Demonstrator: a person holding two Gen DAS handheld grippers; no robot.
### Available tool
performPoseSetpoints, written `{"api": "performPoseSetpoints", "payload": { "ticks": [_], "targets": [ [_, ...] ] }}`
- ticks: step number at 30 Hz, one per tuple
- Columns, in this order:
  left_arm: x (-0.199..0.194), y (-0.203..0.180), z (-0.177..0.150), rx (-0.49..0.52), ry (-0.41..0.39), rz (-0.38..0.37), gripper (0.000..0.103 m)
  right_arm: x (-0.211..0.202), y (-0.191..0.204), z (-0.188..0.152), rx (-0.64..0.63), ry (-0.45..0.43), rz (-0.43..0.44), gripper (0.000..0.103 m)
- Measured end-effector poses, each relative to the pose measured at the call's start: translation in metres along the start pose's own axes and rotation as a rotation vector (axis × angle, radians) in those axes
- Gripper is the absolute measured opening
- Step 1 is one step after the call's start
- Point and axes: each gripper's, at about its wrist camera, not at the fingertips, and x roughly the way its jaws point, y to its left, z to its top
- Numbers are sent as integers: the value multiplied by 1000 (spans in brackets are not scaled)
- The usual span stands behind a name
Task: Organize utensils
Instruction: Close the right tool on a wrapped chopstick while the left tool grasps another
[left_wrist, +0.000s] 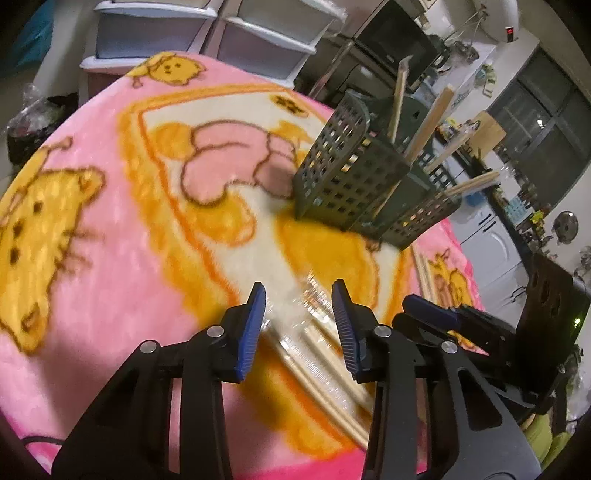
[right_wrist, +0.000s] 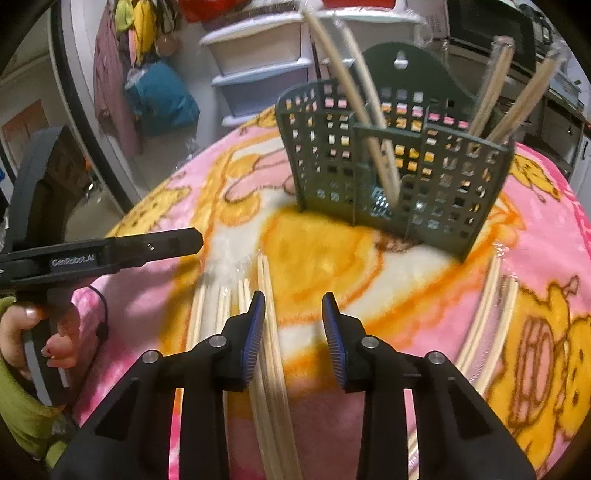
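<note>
A dark green perforated utensil holder (left_wrist: 354, 177) (right_wrist: 399, 173) stands on the pink and yellow blanket, with several wooden chopsticks (right_wrist: 373, 110) leaning in its compartments. More chopsticks in clear plastic wrap (left_wrist: 317, 347) lie on the blanket under my left gripper (left_wrist: 298, 295), which is open and empty above them. My right gripper (right_wrist: 293, 304) is open and empty; a wrapped pair of chopsticks (right_wrist: 271, 332) lies below, next to its left finger. Another pair (right_wrist: 491, 314) lies to the right. The left gripper shows in the right wrist view (right_wrist: 159, 245).
The blanket (left_wrist: 110, 258) covers a round table. White plastic drawers (left_wrist: 207, 33) stand behind it. A dark microwave (left_wrist: 399, 40) and kitchen counters (left_wrist: 491, 229) lie at the right. The right gripper's body (left_wrist: 480, 332) is close on the right in the left wrist view.
</note>
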Motion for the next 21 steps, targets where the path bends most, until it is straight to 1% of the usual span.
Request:
{"api": "performPoseSetpoints", "payload": {
  "ticks": [6, 11, 19, 21],
  "targets": [
    [7, 7, -8, -7, 29, 44, 31, 20, 3, -1, -33, 53, -12, 27],
    [9, 12, -11, 4, 36, 82, 31, 27, 6, -1, -47, 67, -7, 27],
    [16, 13, -11, 22, 51, 96, 31, 39, 16, 5, -76, 91, -2, 27],
    [18, 13, -12, 32, 55, 101, 28, 44, 18, 7, -81, 101, -8, 27]
  ]
}}
